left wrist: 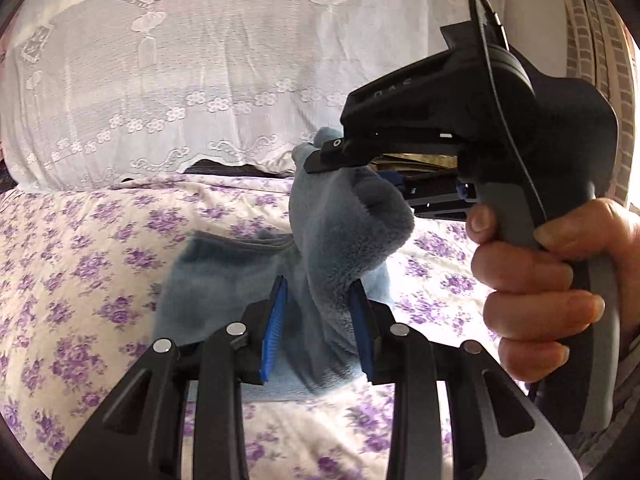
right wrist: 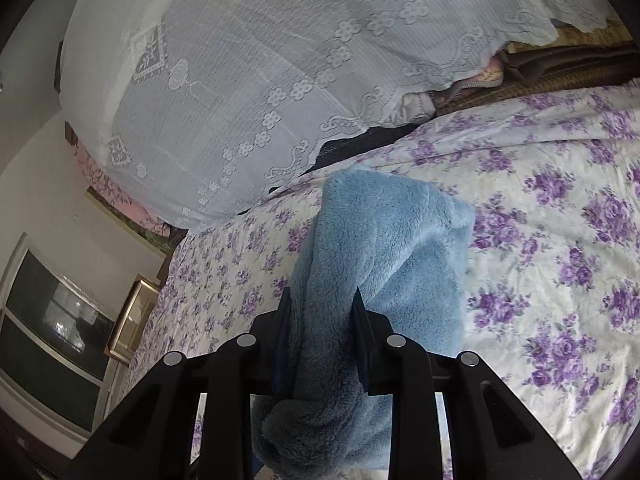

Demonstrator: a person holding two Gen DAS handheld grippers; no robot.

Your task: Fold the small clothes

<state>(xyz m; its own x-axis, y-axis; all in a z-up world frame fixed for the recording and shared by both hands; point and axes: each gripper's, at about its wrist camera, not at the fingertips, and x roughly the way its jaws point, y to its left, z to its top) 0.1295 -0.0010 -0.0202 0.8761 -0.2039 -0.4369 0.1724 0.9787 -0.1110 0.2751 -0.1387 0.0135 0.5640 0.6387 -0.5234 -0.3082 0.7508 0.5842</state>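
A fluffy light-blue garment point(left wrist: 340, 240) hangs lifted above a floral bedsheet point(left wrist: 80, 272). My left gripper point(left wrist: 320, 308) is shut on a bunched part of it, blue pads pressing the fleece from both sides. My right gripper point(left wrist: 360, 168) shows in the left wrist view at upper right, held by a hand point(left wrist: 536, 280), clamped on the garment's upper edge. In the right wrist view the same blue garment point(right wrist: 384, 248) runs between the right gripper's point(right wrist: 322, 312) fingers, which are shut on a thick fold, the rest draping onto the bed.
A white lace cover point(left wrist: 200, 60) over piled bedding rises behind the sheet. In the right wrist view, brown woven items point(right wrist: 560, 64) lie at the far right, and a dark window point(right wrist: 48, 332) and framed picture point(right wrist: 132, 320) stand to the left, off the bed.
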